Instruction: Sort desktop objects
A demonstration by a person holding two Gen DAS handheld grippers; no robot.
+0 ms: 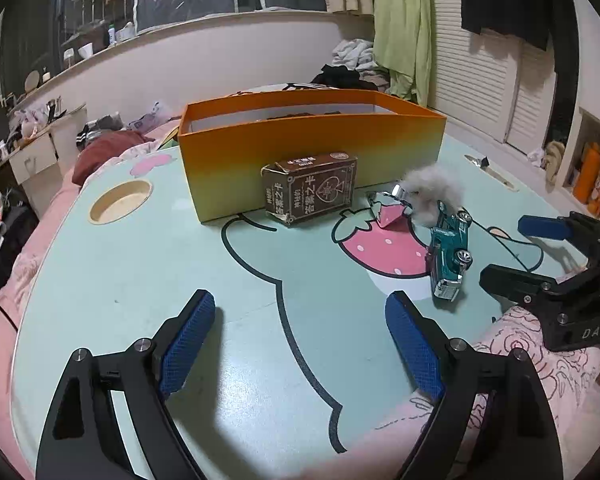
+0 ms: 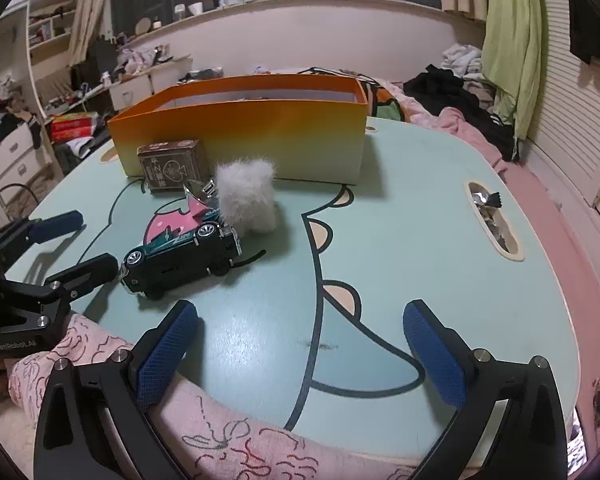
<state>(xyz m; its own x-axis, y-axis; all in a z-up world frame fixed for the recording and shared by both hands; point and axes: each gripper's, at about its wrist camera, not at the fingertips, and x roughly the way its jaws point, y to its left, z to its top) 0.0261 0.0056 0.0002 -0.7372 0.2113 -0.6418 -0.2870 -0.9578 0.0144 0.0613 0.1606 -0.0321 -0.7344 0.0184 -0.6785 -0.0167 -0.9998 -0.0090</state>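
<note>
The inside of the orange box is mostly hidden behind its near wall; only dark shapes show over the rim and they cannot be identified. The small shiny item beside the pink paper scrap is partly covered by the fluffy white ball and is too small to name. The slot in the table holds crumpled foil-like pieces, unclear in detail. Both gripper bodies are cut off by the lower frame edges, and the hands holding them are not visible. The left gripper points down at a slant over bare table, its blue pads spread wide with nothing between them. The right gripper sits at a similar slant, its jaws likewise wide apart and empty, above the table's near edge and pink floral cloth. The brown card box stands against the orange box's front wall. The green toy car lies tipped on its side near the fluffy ball, just ahead of the right gripper's fingers in the left view.
</note>
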